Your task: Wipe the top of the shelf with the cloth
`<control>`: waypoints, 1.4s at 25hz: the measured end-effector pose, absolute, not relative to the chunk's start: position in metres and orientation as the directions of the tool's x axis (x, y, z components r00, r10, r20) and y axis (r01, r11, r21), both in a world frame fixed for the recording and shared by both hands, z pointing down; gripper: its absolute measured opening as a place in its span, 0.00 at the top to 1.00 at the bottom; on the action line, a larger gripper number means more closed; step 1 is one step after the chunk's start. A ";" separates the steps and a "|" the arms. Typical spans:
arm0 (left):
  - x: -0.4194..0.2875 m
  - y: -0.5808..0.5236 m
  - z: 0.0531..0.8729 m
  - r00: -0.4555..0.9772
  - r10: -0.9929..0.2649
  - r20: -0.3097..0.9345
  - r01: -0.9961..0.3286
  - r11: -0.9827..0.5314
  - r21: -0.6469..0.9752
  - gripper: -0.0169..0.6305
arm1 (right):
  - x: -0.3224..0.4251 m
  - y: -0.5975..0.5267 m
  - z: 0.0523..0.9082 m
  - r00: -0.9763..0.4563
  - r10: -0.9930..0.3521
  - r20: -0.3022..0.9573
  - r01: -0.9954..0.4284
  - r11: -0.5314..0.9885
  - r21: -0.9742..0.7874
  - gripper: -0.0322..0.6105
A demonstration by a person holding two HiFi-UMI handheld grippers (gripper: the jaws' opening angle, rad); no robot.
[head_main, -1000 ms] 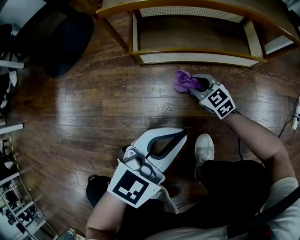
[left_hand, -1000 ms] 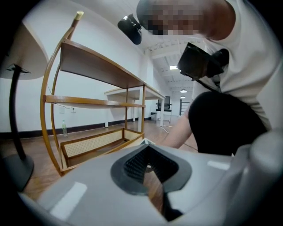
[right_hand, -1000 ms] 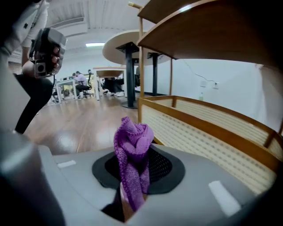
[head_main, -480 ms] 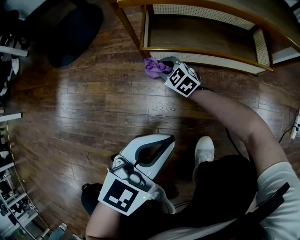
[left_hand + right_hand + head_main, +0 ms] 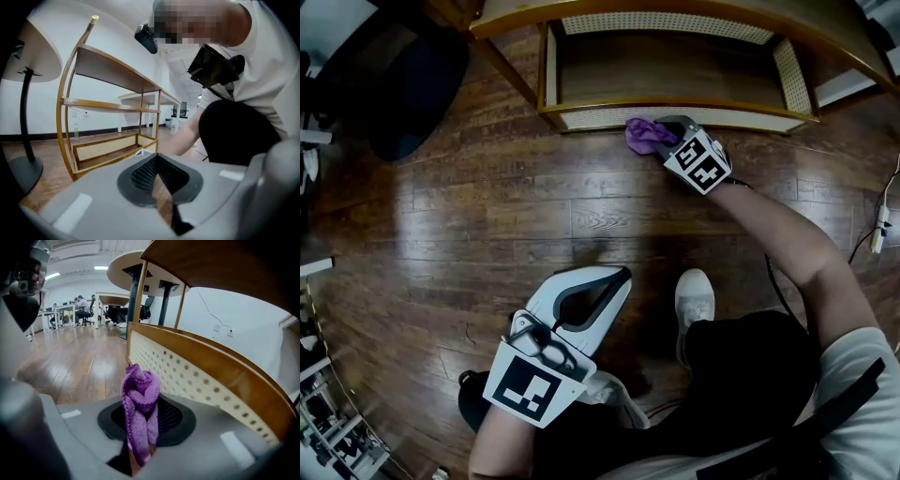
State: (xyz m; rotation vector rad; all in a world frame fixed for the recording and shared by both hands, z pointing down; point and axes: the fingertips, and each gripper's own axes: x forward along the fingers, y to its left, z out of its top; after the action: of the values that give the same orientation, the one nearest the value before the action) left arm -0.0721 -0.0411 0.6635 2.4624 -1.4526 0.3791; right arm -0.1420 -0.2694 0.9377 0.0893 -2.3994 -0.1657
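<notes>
My right gripper [image 5: 662, 132] is shut on a bunched purple cloth [image 5: 643, 134], held against the low front rail of the wooden shelf [image 5: 609, 106]. In the right gripper view the cloth [image 5: 139, 399] stands up between the pads of the right gripper [image 5: 140, 432], with the shelf's perforated panel [image 5: 197, 362] just beyond. The shelf's top board [image 5: 112, 70] shows high up in the left gripper view. My left gripper [image 5: 622, 274] hangs near the person's lap, shut on nothing, well away from the shelf. Its pads [image 5: 140, 176] meet in its own view.
Dark wooden floor [image 5: 487, 206] lies all round. A black round chair base [image 5: 412, 84] sits at the upper left. The person's white shoe [image 5: 694, 300] rests below the right arm. A white cable [image 5: 881, 225] runs at the right edge. A white table [image 5: 33, 51] stands at left.
The right gripper carried the cloth from the open floor up to the shelf's bottom front rail, first to its left corner, then back toward the middle. The left gripper stayed near the lap.
</notes>
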 end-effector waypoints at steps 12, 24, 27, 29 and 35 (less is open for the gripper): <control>-0.069 -0.060 0.675 0.486 -0.800 0.353 -0.872 -0.474 0.124 0.94 | 0.020 -0.366 0.939 -0.626 -0.327 0.708 -0.278 0.942 0.190 0.81; -0.071 -0.075 0.683 0.495 -0.801 0.337 -0.868 -0.466 0.170 0.94 | 0.184 -0.457 0.936 -0.384 -0.535 0.752 -0.444 0.821 0.358 0.81; -0.072 -0.075 0.685 0.491 -0.800 0.344 -0.871 -0.461 0.171 0.94 | 0.217 -0.474 0.930 -0.313 -0.575 0.756 -0.489 0.780 0.391 0.81; -0.074 -0.075 0.685 0.486 -0.802 0.347 -0.874 -0.456 0.169 0.94 | 0.237 -0.485 0.926 -0.269 -0.598 0.755 -0.518 0.751 0.410 0.81; -0.082 -0.075 0.688 0.464 -0.805 0.369 -0.884 -0.448 0.134 0.94 | 0.275 -0.510 0.905 -0.225 -0.664 0.713 -0.621 0.662 0.420 0.81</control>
State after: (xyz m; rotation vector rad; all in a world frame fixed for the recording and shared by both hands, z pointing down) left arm -0.0817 -0.0752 0.6876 2.4105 -1.4380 0.3629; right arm 0.2747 -0.5098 0.9049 1.0074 -1.9184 -0.0563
